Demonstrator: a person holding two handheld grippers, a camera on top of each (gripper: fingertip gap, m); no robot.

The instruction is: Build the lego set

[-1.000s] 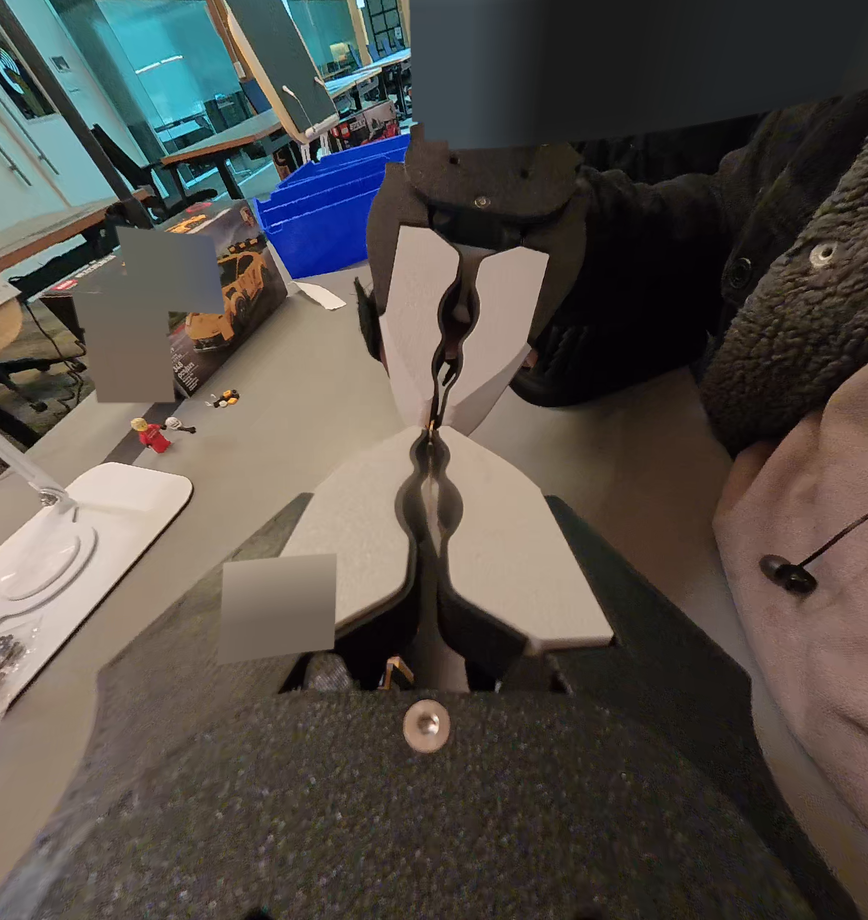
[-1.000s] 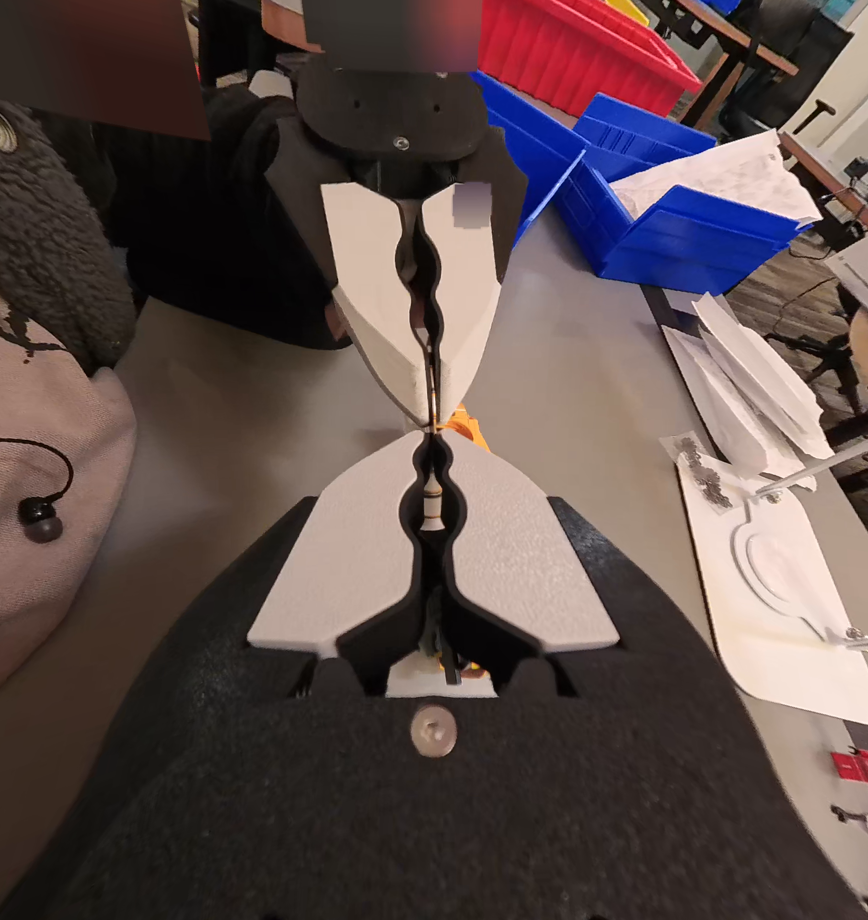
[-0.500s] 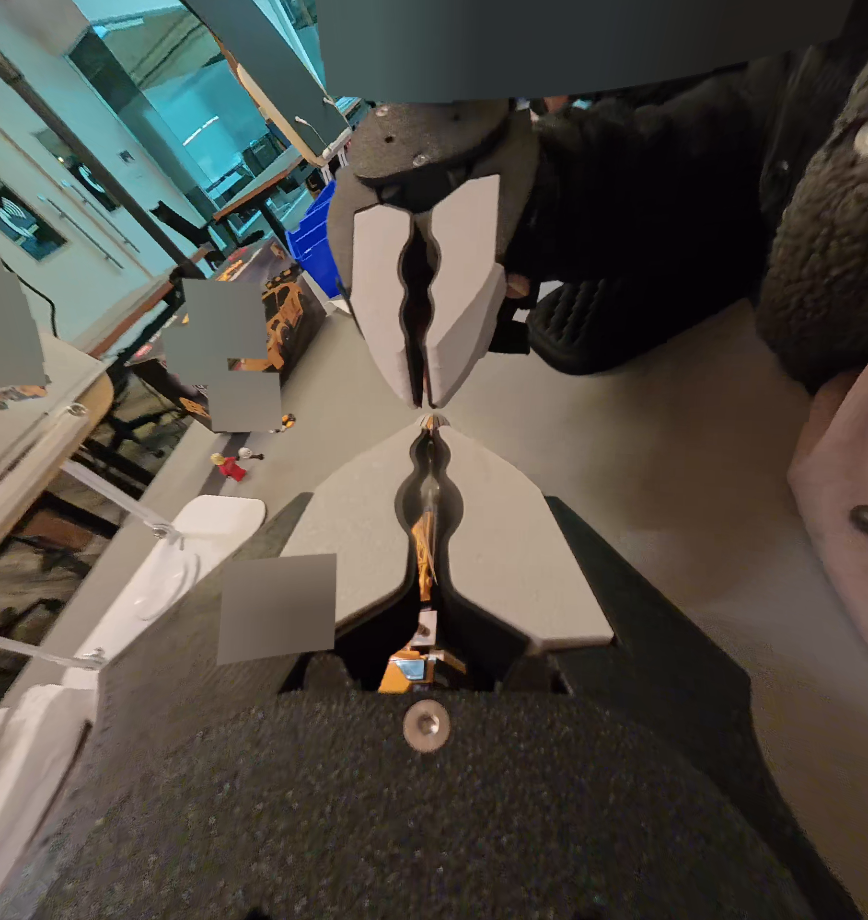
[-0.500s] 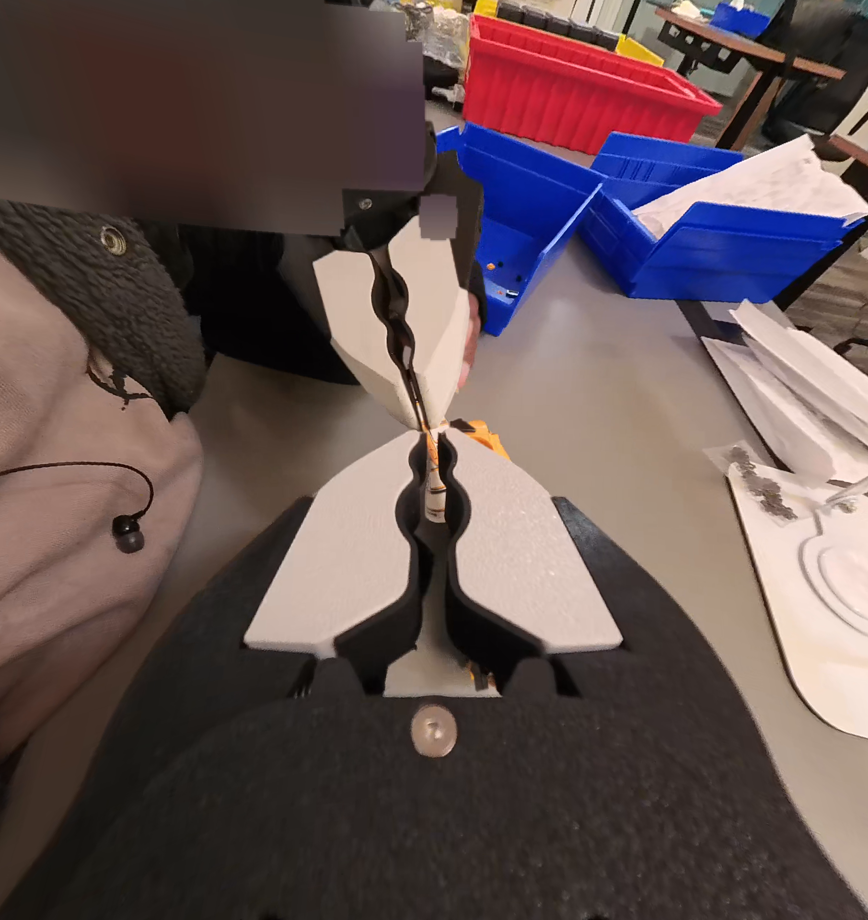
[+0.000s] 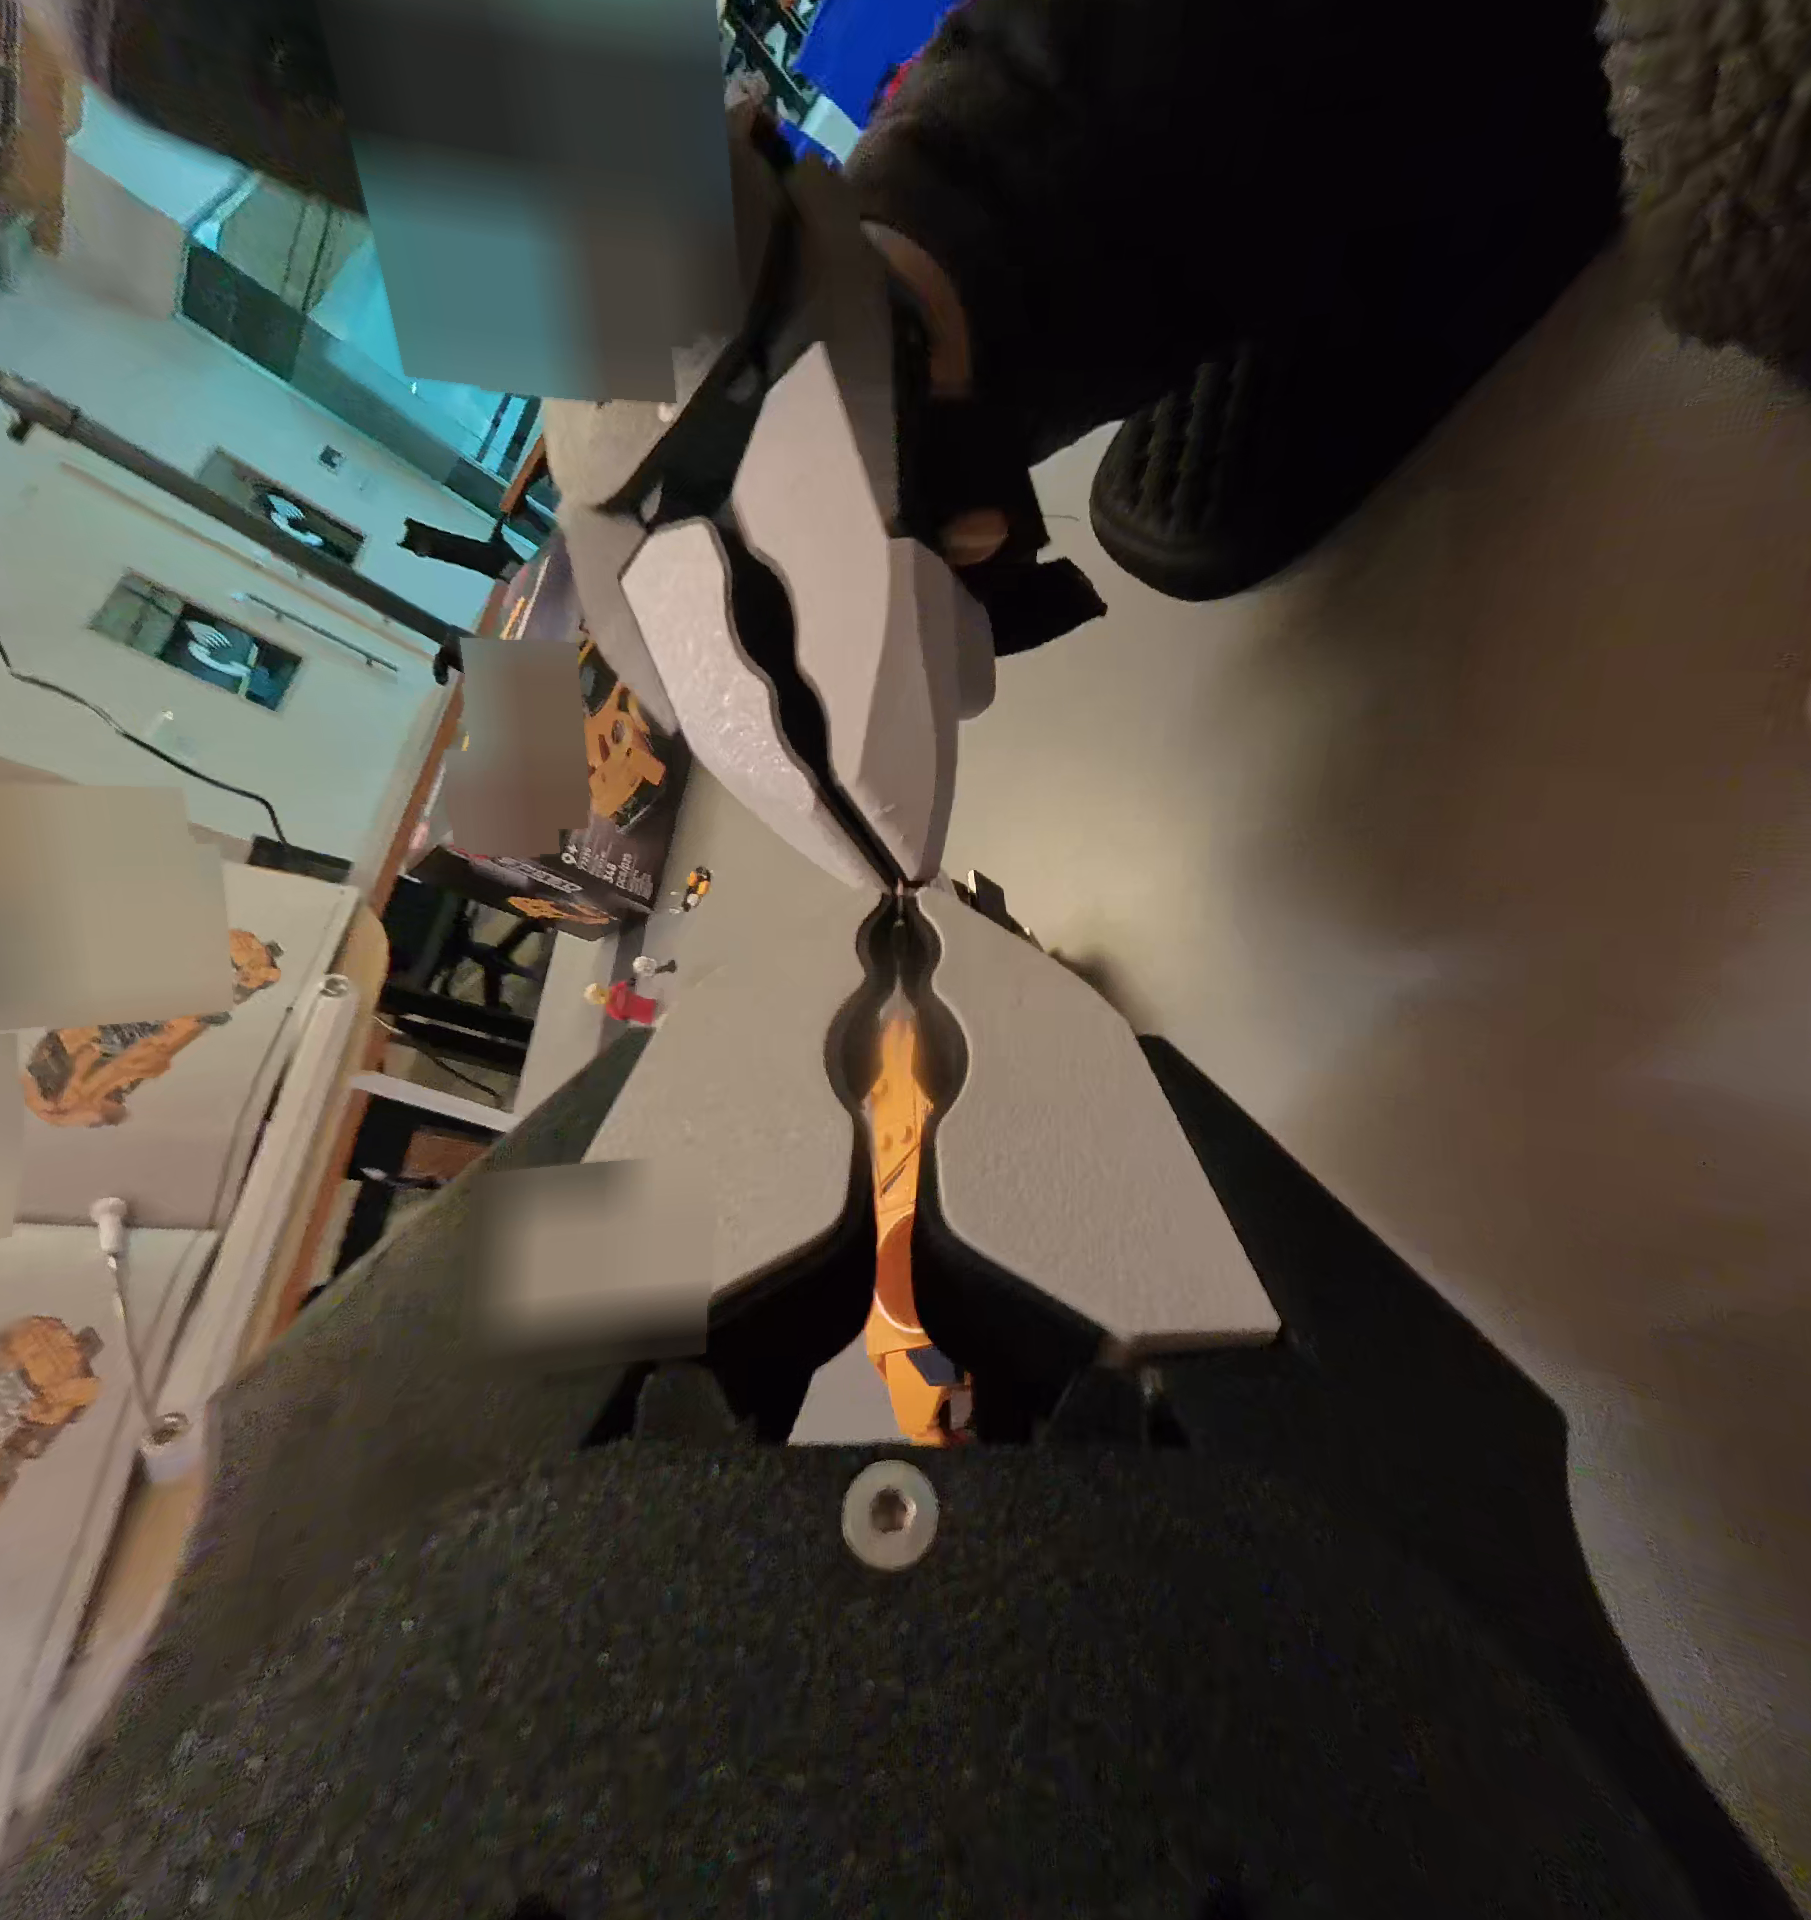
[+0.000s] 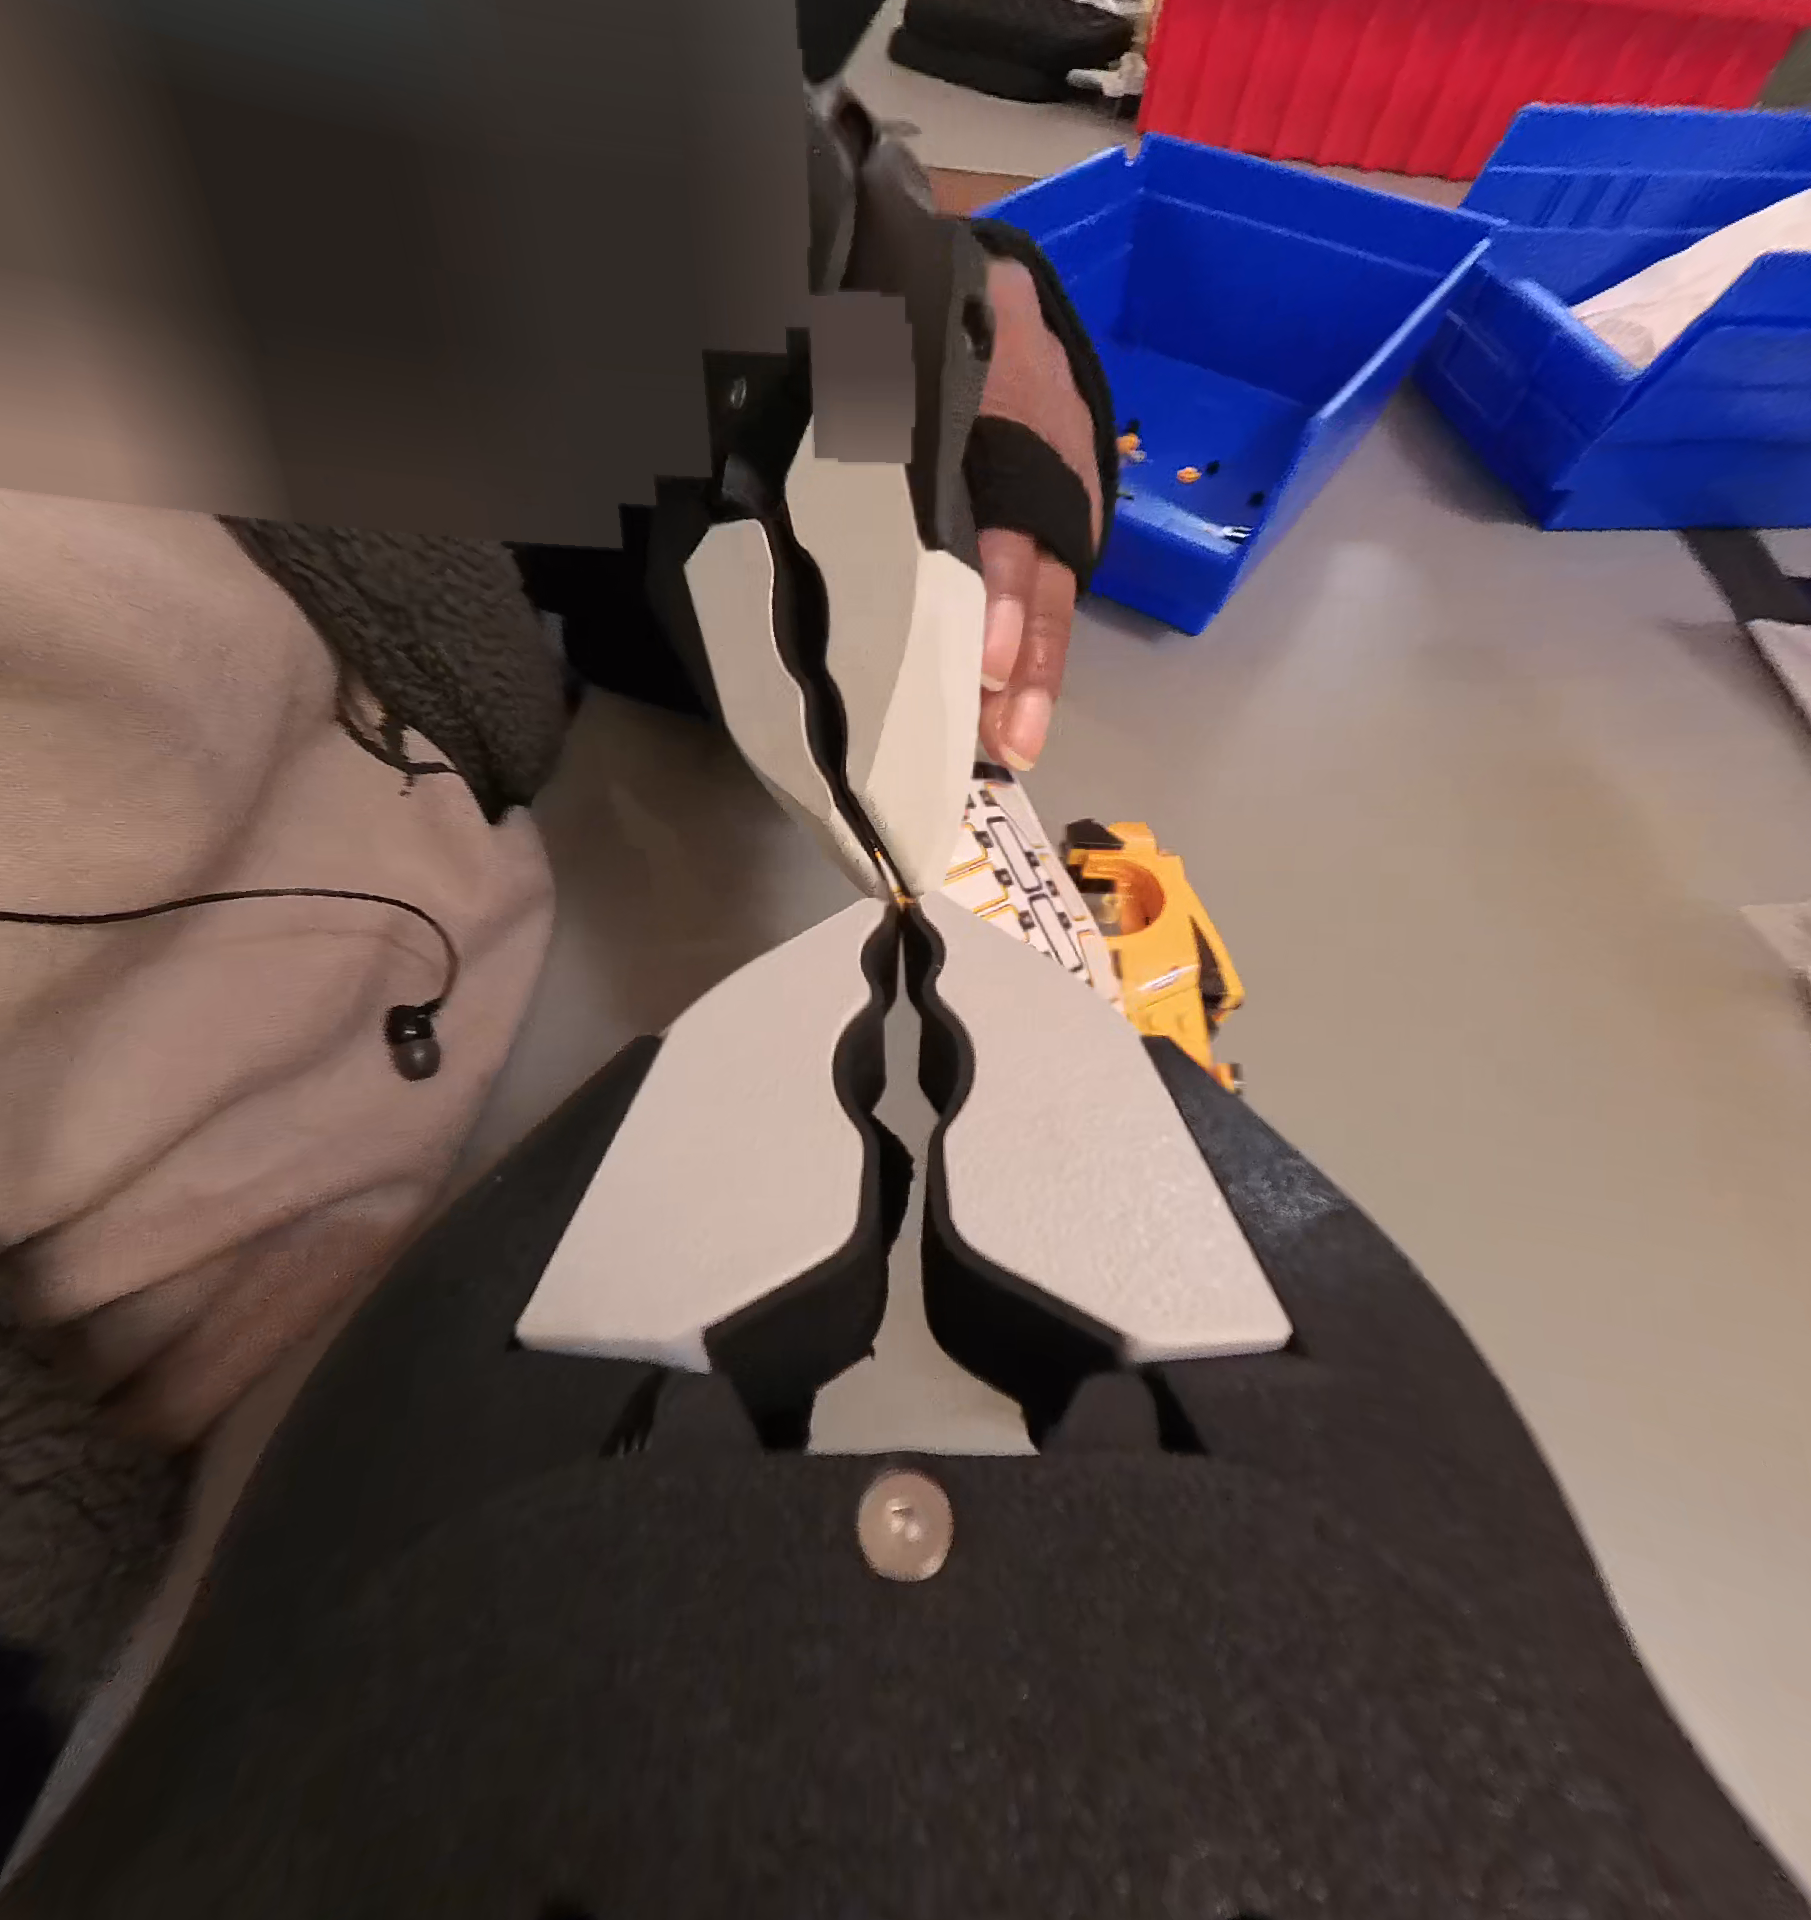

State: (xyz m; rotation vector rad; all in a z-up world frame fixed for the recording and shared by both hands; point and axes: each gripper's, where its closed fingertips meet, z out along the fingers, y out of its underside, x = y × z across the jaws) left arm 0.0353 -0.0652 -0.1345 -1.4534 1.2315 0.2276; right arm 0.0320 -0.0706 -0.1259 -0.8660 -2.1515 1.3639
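Observation:
My left gripper (image 5: 896, 906) and right gripper (image 6: 896, 912) are both shut and meet tip to tip above the grey table (image 6: 1452, 883). A white sticker sheet (image 6: 1031, 899) with orange and black shapes sticks out to the right of the meeting tips, and a thin yellow-black edge shows between the left gripper's (image 6: 883, 871) fingers. The right gripper's (image 5: 893, 881) tips pinch at the same spot. An orange lego car (image 6: 1155, 940) lies on the table just beyond the sheet. It also shows through the left fingers' gap (image 5: 896, 1236).
Blue bins (image 6: 1244, 395) and a red bin (image 6: 1452, 83) stand at the back of the table. The lego box (image 5: 615, 800), a red minifigure (image 5: 626, 1003) and instruction pages (image 5: 101, 1060) lie to the left. The person's coat (image 6: 205, 831) is close by.
Both grippers stay tip to tip and shut. The left gripper has rolled, so its view tilts. The sticker sheet and orange car now show beside the tips in the right wrist view.

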